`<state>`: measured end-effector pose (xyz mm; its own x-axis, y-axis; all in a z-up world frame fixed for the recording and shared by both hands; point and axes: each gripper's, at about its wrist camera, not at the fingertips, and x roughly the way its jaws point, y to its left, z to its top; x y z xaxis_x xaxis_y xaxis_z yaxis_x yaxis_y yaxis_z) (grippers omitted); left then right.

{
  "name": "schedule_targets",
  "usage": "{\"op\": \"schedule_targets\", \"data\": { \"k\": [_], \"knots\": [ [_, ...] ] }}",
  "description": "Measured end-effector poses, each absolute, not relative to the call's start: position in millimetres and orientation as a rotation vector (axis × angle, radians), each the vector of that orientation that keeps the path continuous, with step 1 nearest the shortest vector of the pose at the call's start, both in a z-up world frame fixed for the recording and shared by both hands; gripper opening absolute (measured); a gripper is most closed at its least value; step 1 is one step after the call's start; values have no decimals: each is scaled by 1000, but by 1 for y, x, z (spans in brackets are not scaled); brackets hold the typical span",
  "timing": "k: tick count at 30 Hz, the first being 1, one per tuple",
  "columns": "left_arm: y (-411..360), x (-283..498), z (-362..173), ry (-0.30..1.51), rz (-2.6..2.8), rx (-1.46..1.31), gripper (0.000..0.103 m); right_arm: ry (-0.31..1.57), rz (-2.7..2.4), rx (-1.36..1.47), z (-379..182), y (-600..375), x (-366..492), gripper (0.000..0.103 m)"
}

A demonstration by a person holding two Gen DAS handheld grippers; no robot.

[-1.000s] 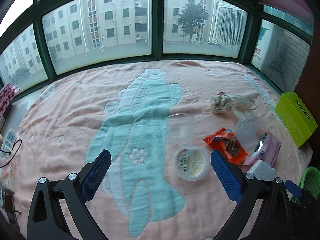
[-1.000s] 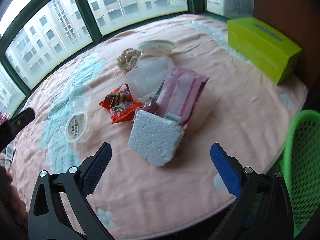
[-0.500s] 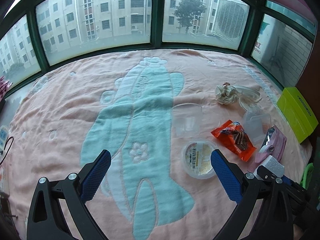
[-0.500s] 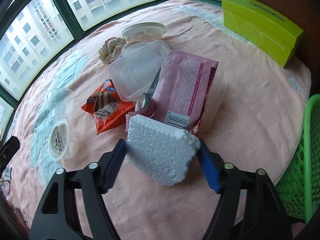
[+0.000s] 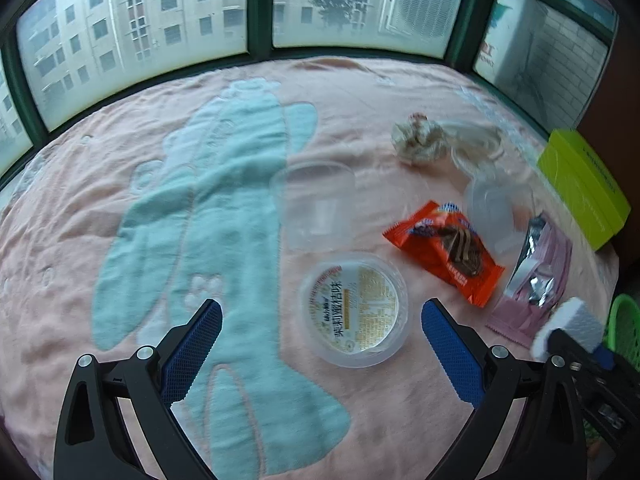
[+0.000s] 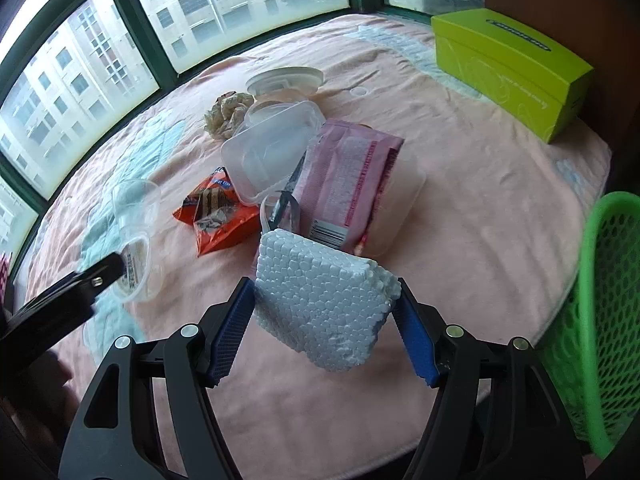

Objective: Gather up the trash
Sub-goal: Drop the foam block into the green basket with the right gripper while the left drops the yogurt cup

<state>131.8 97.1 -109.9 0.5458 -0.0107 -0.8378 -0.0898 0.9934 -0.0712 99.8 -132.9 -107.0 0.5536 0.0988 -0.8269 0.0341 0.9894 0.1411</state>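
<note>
Here the right claw (image 6: pixel 326 320) pinches a white foam block (image 6: pixel 320 304) between its blue pads, one pad pressed on each side of it, above the pink blanket (image 6: pixel 460 200) that covers the surface. Just beyond the foam block lies the rest of the trash: a pink wrapper (image 6: pixel 344 184) leaning against a clear plastic box (image 6: pixel 272 152), an orange snack packet (image 6: pixel 216 216) beside them, a crumpled paper ball (image 6: pixel 228 116) and a round white lid (image 6: pixel 284 78) farther back. A green mesh basket (image 6: pixel 600 320) stands at the right edge of the surface, and a lime-green tissue box (image 6: pixel 508 52) sits at the far right. The left claw (image 5: pixel 320 328) is spread wide with nothing between its pads, hovering over a round clear tub with a printed label (image 5: pixel 356 312), which lies between the fingers in its own view. A clear plastic cup (image 5: pixel 312 204) lies just past the tub, on the blanket's teal figure.
</note>
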Motion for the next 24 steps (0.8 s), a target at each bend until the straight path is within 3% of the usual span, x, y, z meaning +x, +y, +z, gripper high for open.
{"op": "schedule_targets", "data": {
  "k": [7,14,24],
  "knots": [
    [87,139,-122,1014,27,-95,94,961,61,179,-93,-154,84,69],
    [84,143,-130,1040,8,-116,67,924,34,177,-76,-182,60,69],
    [71,115,-108,1008,-20,-135,66,876,-56,210,-61,-231,24,69]
  ]
}}
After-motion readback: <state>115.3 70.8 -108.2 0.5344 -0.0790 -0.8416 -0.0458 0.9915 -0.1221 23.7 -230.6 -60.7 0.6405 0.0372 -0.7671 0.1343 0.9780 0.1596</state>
